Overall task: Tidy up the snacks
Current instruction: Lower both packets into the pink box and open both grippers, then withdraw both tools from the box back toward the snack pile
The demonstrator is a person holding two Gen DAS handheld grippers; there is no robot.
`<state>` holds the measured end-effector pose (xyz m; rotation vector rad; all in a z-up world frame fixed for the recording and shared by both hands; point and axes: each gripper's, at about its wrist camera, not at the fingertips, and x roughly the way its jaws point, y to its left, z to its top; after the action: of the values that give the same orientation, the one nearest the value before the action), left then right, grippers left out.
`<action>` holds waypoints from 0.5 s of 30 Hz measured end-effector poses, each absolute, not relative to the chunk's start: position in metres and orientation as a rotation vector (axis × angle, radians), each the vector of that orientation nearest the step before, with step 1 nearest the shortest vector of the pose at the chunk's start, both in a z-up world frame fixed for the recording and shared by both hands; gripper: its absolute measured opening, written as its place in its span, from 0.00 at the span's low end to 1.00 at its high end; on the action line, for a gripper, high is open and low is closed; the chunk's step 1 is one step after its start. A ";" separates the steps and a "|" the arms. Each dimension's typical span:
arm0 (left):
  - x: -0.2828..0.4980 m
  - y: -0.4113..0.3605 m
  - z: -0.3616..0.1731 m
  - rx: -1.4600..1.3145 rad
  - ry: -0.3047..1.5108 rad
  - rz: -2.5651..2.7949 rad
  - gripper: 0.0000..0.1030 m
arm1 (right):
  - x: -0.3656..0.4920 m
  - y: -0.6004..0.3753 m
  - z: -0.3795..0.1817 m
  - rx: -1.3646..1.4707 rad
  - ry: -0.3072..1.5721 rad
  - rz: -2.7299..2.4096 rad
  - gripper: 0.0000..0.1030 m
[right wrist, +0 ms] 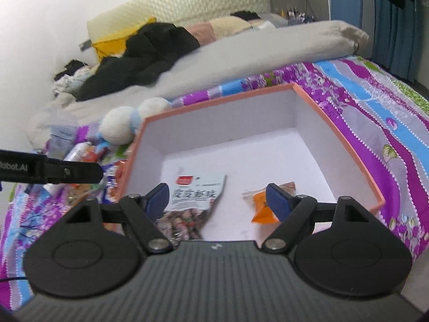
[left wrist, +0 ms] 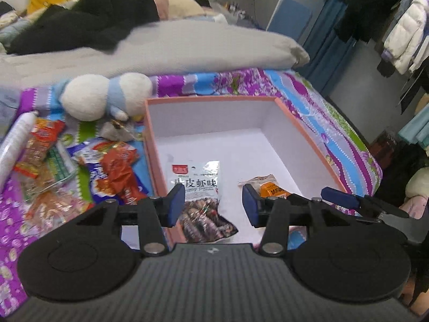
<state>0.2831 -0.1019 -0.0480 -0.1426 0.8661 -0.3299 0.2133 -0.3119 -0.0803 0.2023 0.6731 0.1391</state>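
A pink-rimmed box (left wrist: pixel 211 99) with a white inside lies on the bed. Two packets rest on its floor: a silver shrimp-flavour snack bag (left wrist: pixel 197 185) and a small orange packet (left wrist: pixel 270 187). My left gripper (left wrist: pixel 213 205) hovers open over the box's near side, above the silver bag, with nothing between its blue pads. In the right wrist view, my right gripper (right wrist: pixel 218 201) also stands open and empty over the same box (right wrist: pixel 219 101), with the silver bag (right wrist: pixel 198 190) and orange packet (right wrist: pixel 264 209) below it. Loose snack packets (left wrist: pixel 112 171) are piled left of the box.
A white and blue plush toy (left wrist: pixel 107 96) lies behind the snack pile, and a white tube (left wrist: pixel 16 139) lies at its left. A grey duvet (left wrist: pixel 187 45) and dark clothes cover the far bed. The purple floral sheet (left wrist: pixel 335 123) ends at the bed's right edge.
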 end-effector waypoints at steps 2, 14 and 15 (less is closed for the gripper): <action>0.263 -0.091 -0.040 -0.156 0.841 -0.327 0.51 | 0.198 -0.305 -0.074 0.202 0.652 0.141 0.78; 0.151 -0.030 -0.028 -0.178 0.759 -0.283 0.51 | 0.116 -0.257 -0.060 0.174 0.566 0.184 0.78; 0.142 -0.026 -0.028 -0.172 0.752 -0.278 0.51 | 0.109 -0.253 -0.059 0.175 0.561 0.187 0.78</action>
<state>0.1420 -0.0259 -0.0284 -0.1723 0.7515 -0.2784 0.1095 -0.2530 -0.0591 0.1749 0.5606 0.1870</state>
